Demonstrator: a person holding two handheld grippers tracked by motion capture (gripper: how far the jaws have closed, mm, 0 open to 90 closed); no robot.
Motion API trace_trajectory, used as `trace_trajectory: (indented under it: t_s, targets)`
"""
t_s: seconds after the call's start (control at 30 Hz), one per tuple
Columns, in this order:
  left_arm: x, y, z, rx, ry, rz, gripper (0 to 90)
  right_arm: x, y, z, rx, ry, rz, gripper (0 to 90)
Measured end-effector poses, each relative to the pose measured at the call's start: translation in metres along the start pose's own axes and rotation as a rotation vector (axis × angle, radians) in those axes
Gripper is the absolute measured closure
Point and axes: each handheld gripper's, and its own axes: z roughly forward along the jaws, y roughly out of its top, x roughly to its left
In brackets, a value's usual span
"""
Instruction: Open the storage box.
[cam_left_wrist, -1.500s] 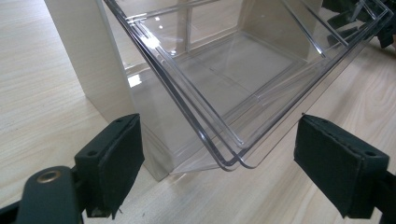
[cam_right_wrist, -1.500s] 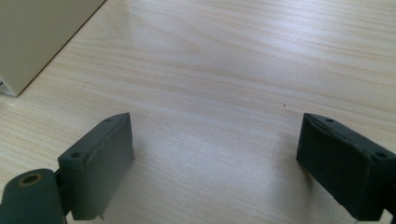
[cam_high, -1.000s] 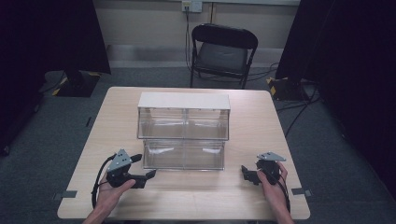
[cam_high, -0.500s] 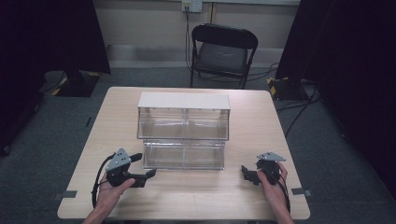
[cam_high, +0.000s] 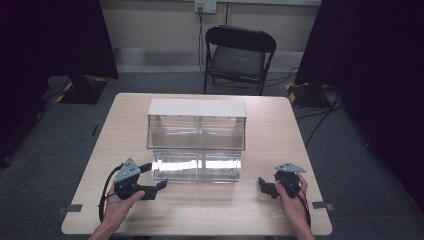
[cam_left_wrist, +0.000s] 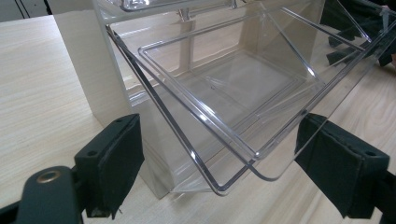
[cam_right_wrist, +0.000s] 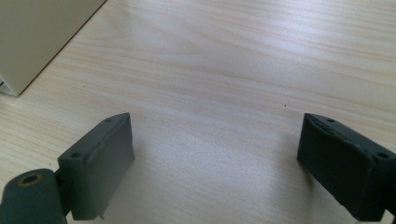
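Clear plastic bins (cam_high: 196, 165) in a cream-walled rack (cam_high: 196, 107) sit mid-table, the left gripper (cam_high: 161, 185) wide-jawed at a tilted-out lower bin's corner, the right gripper (cam_high: 261, 183) wide over bare wooden table (cam_high: 280, 130); a nudge could shove the rack toward the folding chair (cam_high: 239, 55).

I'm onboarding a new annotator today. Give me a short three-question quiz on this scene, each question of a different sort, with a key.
1. True or false: the left gripper is shut on the clear tilt-out bin.
2. Multiple choice: what lies between the right gripper jaws? A) a bin corner B) bare wooden table C) a cable
3. Fill in: behind the table stands a black folding ____.

Key:
1. False; its jaws stand wide apart, either side of the bin's lower front corner.
2. B
3. chair
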Motion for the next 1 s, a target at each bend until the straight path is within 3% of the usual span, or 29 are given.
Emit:
trace_trajectory:
  t_s: [1.0]
  targets:
    - [0.0019, 0.0091, -0.0027, -0.026, -0.003, -0.036, 15.5, -0.0001, 0.0000, 0.0002, 0.000, 0.002, -0.001, 9.7]
